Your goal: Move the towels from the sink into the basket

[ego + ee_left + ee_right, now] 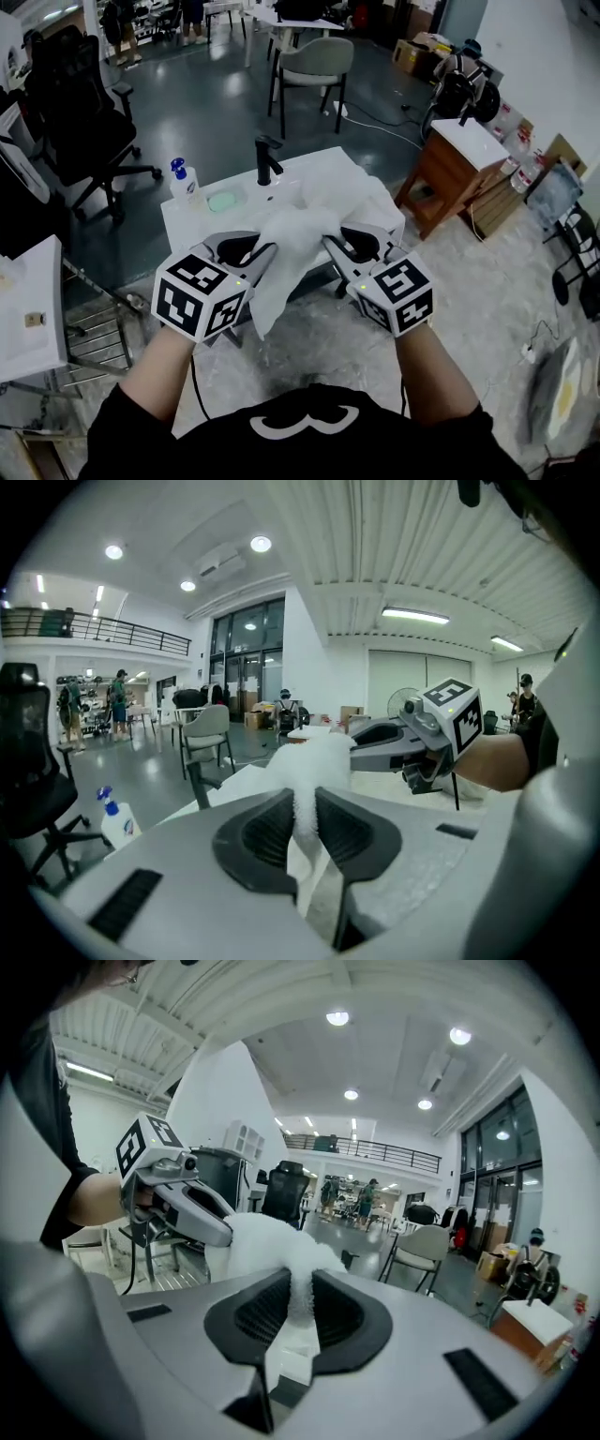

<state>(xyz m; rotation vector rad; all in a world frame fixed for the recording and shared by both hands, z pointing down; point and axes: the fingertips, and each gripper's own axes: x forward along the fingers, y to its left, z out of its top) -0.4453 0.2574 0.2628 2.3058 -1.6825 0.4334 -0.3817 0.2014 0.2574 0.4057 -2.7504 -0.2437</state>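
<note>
Your left gripper (255,251) and right gripper (339,246) both pinch one towel (291,246), up above sink (197,217). Head view: towel hangs down between them, tap (267,159) behind. Gripper views only: pads nearly together, thin fold of towel squeezed between. Sink not in right gripper view.

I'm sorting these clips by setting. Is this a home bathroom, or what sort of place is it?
Not a home: probably an open lab or workshop hall. The sink unit stands free on an open floor, with an office chair and tables around it, and a railed mezzanine beyond.
</note>
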